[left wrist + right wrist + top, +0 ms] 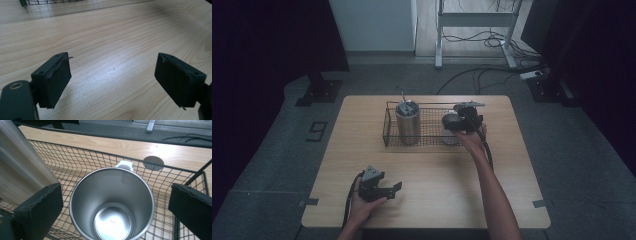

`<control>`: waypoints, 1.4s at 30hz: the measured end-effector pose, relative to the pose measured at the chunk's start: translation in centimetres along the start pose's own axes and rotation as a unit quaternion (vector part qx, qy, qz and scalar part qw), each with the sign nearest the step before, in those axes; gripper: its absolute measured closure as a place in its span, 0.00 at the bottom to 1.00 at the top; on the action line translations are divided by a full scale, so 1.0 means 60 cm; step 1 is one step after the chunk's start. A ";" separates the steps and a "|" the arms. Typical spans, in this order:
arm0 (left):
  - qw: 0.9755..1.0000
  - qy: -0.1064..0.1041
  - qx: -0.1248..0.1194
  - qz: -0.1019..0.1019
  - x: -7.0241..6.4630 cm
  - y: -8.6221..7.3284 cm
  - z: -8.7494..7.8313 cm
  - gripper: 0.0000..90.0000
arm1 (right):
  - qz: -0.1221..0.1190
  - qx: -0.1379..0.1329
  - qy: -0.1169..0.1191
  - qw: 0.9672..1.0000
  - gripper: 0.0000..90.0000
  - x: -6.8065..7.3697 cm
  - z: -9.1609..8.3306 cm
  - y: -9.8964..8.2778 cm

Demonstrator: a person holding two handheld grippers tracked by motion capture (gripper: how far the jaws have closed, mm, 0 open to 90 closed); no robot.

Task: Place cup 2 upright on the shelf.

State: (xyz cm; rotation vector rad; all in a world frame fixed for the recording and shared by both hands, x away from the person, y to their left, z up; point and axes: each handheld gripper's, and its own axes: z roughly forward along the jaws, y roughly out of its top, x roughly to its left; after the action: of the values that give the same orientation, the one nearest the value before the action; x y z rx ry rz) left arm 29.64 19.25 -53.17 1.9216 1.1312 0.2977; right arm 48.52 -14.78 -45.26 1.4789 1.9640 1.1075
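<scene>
right gripper (pixel 115 202) hangs over the wire basket (pixel 175 173) with its jaws spread wide to either side of the steel cup (pixel 112 205), pads clear of the rim, nothing pinched. the cup stands upright in the basket's right part, mouth up, straight below this gripper, beside the taller steel tumbler (pixel 407 122), so a straight drop would bring the pads around its wall. left gripper (pixel 387 192) rests near the table's (pixel 112 37) front edge, well apart, jaws spread and empty.
</scene>
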 end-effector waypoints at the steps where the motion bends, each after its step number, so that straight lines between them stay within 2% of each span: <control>1: 1.000 0.001 0.000 0.001 0.000 0.000 0.000 0.15 | -0.001 -0.003 0.001 1.000 0.00 0.000 -0.003 -0.001; 8: 1.000 0.005 -0.001 0.002 -0.001 0.000 -0.003 0.15 | -0.005 -0.016 0.009 1.000 0.01 -0.001 -0.028 -0.004; 14: 1.000 0.009 -0.002 0.001 0.001 0.000 -0.005 0.15 | -0.010 -0.014 0.015 1.000 0.03 -0.003 -0.046 -0.016; 22: 1.000 0.014 -0.001 0.002 0.002 0.000 -0.005 0.16 | -0.017 -0.028 0.030 0.999 0.06 -0.002 -0.081 -0.034; 33: 1.000 0.017 -0.001 0.003 0.001 0.000 -0.005 0.16 | -0.024 -0.038 0.038 0.998 0.10 -0.014 -0.122 -0.082; 42: 1.000 0.019 0.001 0.004 0.002 -0.002 -0.004 0.16 | -0.024 -0.045 0.051 0.997 0.13 -0.024 -0.156 -0.139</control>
State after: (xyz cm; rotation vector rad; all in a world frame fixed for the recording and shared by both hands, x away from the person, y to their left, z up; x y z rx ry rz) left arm 29.53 19.51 -53.16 1.9296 1.1491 0.3400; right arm 37.20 -20.12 -46.72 1.3453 1.9786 1.2564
